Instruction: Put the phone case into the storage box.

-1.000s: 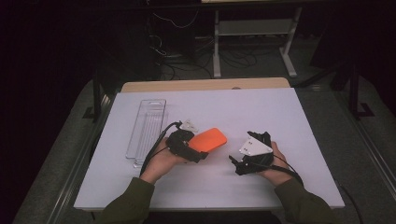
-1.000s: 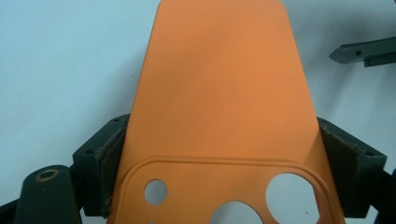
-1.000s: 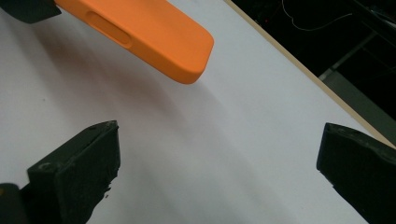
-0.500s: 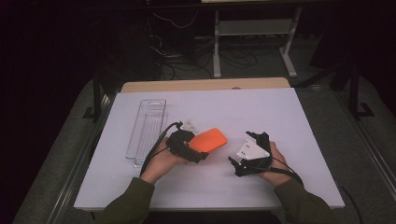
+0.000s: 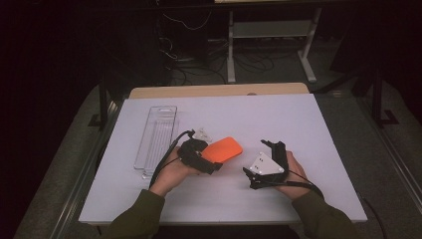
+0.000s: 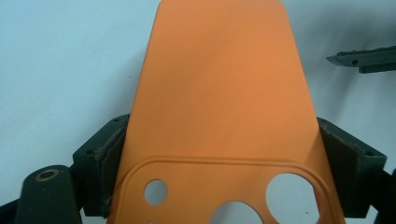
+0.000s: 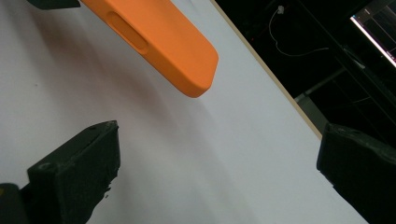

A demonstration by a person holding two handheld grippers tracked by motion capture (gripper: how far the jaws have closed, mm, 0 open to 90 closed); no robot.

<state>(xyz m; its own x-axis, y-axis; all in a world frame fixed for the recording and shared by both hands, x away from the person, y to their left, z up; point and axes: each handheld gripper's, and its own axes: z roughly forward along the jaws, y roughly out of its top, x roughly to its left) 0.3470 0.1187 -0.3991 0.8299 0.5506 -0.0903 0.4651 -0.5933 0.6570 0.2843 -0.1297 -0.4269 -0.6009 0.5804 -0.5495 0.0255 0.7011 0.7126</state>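
At the centre of the high view, the left gripper point(image 5: 211, 160) pinches an orange soft-plastic phone case point(image 5: 222, 149) by its camera-cutout end, just above the white tabletop point(image 5: 298, 129). In the left gripper view its jaws press on both long edges of the case point(image 6: 219, 93), the round lens holes sitting low in the frame. To the right of centre, the right gripper point(image 5: 261, 164) hovers near the case with its jaws spread wide and nothing between them. A clear plastic tray point(image 5: 157, 139) lies at the left.
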